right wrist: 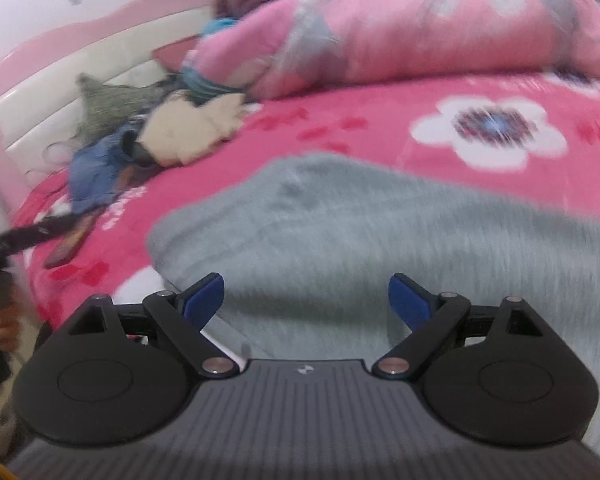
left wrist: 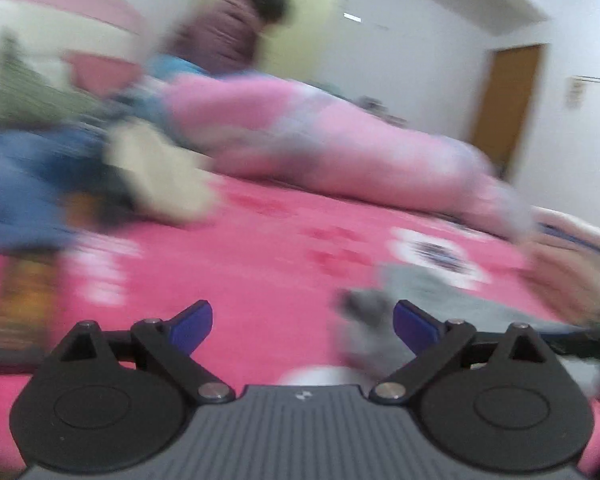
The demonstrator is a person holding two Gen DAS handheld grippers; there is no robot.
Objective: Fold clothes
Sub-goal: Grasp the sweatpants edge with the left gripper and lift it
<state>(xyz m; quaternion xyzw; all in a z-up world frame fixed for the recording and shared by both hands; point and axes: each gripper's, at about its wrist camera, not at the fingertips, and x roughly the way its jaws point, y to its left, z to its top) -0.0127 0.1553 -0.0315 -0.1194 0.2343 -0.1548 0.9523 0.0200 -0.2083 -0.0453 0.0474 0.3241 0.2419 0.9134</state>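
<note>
The left gripper (left wrist: 302, 326) is held wide open over the pink bedspread (left wrist: 240, 264), nothing between its pads. The grey garment (right wrist: 380, 232) is spread flat on the bedspread, at 3 o'clock of this gripper. The right gripper (right wrist: 306, 300) is also spread wide, empty, above the garment's near edge. A pile of clothes (right wrist: 160, 136) is seen at 10 o'clock, a rolled quilt (right wrist: 400, 36) at 12, both blurred.

Home bedroom, bed (right wrist: 340, 128), rolled quilt (right wrist: 400, 32)
</note>
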